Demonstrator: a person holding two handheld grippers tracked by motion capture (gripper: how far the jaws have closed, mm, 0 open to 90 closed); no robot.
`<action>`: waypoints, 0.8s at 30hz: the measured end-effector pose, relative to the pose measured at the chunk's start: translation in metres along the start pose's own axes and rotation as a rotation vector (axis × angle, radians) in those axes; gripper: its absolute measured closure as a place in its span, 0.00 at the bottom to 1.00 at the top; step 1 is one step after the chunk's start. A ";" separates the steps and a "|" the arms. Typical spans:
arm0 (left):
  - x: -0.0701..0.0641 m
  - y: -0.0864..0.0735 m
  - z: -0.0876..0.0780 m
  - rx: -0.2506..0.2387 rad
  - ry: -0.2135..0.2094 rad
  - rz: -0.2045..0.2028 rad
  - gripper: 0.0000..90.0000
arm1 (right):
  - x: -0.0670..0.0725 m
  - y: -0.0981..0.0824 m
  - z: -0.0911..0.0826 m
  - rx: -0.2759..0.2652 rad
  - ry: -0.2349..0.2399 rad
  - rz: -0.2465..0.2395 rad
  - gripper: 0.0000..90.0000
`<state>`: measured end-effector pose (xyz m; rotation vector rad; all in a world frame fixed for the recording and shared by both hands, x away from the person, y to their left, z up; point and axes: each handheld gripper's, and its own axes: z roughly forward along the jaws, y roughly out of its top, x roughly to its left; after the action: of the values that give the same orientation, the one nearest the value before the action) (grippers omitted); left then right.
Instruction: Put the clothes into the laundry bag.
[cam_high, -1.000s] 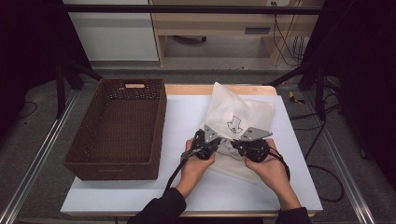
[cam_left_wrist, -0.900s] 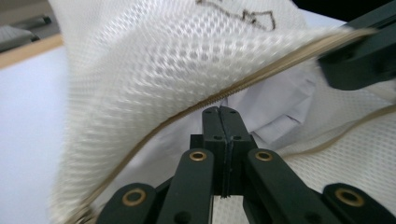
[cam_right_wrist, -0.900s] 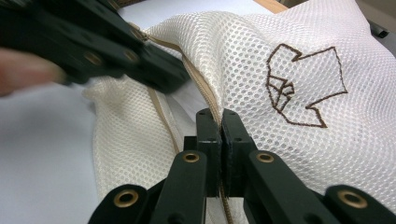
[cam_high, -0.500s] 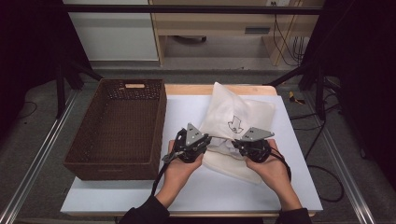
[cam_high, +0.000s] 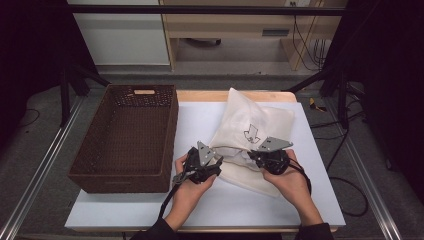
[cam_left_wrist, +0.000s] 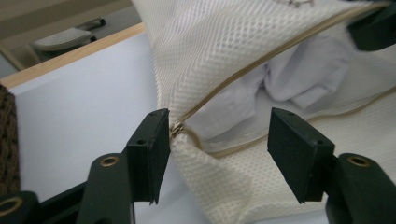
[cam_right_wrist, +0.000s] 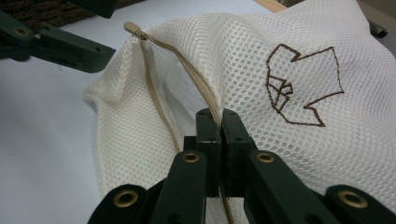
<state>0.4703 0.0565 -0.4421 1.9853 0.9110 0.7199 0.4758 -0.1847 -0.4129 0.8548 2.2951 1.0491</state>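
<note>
White mesh laundry bag (cam_high: 252, 137), soft, light and limp, at the table's (cam_high: 125, 210) centre, three o'clock of the wicker basket (cam_high: 125, 137): right gripper (cam_right_wrist: 220, 116) pinches its zipper edge, the best hold; left gripper's (cam_left_wrist: 212, 140) jaws, just opening, straddle the zipper's end without pressing.

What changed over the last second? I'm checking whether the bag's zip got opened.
The left gripper slid leftward, away from the right gripper, drawing the zip pull along so the mesh bag now gapes over white cloth. Its jaws have just been opening and no longer press the pull. The right gripper stayed shut on the zip edge; the basket stayed put.
</note>
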 end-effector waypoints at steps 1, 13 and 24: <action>0.001 -0.002 0.003 0.006 0.007 -0.008 0.37 | 0.001 0.000 0.001 0.002 0.001 -0.002 0.98; 0.008 -0.015 0.035 0.103 0.007 -0.071 0.26 | 0.001 0.000 0.001 0.006 0.006 -0.003 0.98; 0.013 -0.025 0.026 0.134 -0.032 -0.096 0.61 | 0.001 -0.001 0.001 0.006 0.007 -0.004 0.97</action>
<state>0.4883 0.0656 -0.4744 2.0480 1.0519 0.5839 0.4759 -0.1838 -0.4143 0.8501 2.3056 1.0463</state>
